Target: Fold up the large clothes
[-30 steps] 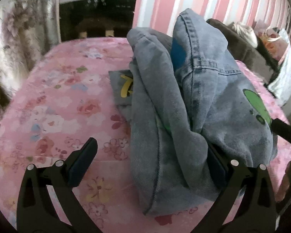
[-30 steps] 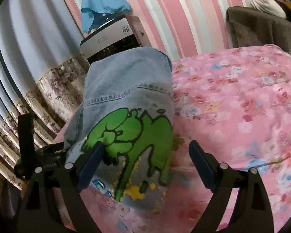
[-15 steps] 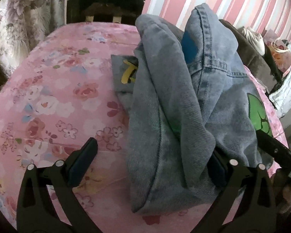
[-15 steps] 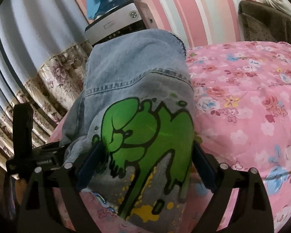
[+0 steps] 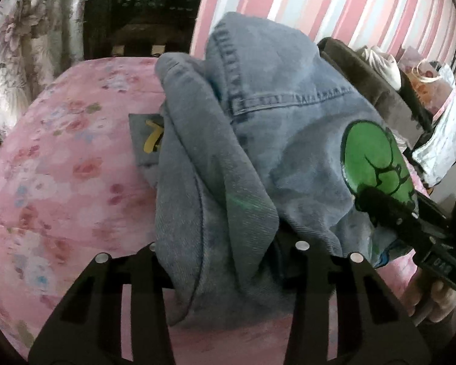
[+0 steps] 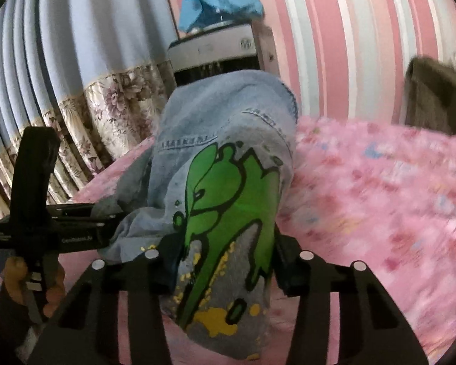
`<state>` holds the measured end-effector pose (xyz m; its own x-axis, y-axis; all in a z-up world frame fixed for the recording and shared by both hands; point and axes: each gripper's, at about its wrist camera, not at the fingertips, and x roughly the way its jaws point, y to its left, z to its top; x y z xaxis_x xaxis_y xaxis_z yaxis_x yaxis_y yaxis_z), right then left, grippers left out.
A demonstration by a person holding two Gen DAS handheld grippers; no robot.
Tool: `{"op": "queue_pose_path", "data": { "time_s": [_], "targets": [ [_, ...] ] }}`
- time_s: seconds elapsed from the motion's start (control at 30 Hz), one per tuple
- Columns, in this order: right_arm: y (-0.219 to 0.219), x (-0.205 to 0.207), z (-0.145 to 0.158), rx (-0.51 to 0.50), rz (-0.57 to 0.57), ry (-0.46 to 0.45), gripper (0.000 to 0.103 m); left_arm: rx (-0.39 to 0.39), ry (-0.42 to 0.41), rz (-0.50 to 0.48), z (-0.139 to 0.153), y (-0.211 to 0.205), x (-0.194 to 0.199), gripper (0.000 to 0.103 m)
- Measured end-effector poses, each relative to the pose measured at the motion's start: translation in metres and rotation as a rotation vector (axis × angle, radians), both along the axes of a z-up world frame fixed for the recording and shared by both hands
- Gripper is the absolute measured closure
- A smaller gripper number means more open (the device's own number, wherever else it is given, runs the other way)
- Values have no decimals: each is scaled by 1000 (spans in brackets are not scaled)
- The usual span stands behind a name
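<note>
A blue denim garment [image 5: 282, 140] with a green cartoon print [image 6: 228, 194] lies bunched in a tall heap on the pink floral bed cover [image 5: 60, 182]. My left gripper [image 5: 222, 267] is closing its jaws, and a thick fold of the denim's near edge is squeezed between them. In the right wrist view my right gripper [image 6: 225, 270] is also closing, with the printed end of the denim pinched between its pads. Each gripper shows in the other's view: the right gripper [image 5: 410, 228] at the print, the left gripper [image 6: 45, 225] at the far side, both held by hands.
A silver and black appliance [image 5: 143, 6] stands behind the bed with a blue cloth [image 6: 219, 3] on top. Floral curtains [image 5: 24, 45] hang at the left. A brown armchair [image 5: 380, 85] and plastic bags [image 5: 434, 140] stand to the right under the striped wall.
Both grippers went from wide open to closed in on the denim. The heap now stands nearer and taller in both views, and its near edges are gathered between the fingers.
</note>
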<state>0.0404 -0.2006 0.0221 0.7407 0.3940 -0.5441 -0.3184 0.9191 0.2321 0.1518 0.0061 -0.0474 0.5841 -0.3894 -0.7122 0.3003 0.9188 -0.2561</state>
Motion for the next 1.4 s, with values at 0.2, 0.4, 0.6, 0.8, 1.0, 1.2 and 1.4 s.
{"op": "queue_pose_path", "data": {
  "time_s": [0.2,0.4,0.6,0.8,1.0,1.2,1.4],
  "targets": [
    [-58,-20,15,-60,-62,-47,56,-45,11,-94,5,-65,-4,63],
    [-112,-19,-17,14,-80,67,45,71,-44,-148,-4,-108,-8,49],
    [-116,-30,-12,-2,-82,4,14,27,-39,-50,-8,-78,-3,3],
    [-123,-52,-6,-51,-170,-52,7,15,-88,-47,2,-65,-14,3],
    [-139,-98,10,-67,-398,-252,2,54,-297,63,26,-41,-48,3],
    [-136,-114,17,-102,-489,-288,2,118,-498,246,34,-15,-76,3],
    [-125,-122,20,-159,-510,-317,2,118,-557,335,39,4,-84,3]
  ]
}}
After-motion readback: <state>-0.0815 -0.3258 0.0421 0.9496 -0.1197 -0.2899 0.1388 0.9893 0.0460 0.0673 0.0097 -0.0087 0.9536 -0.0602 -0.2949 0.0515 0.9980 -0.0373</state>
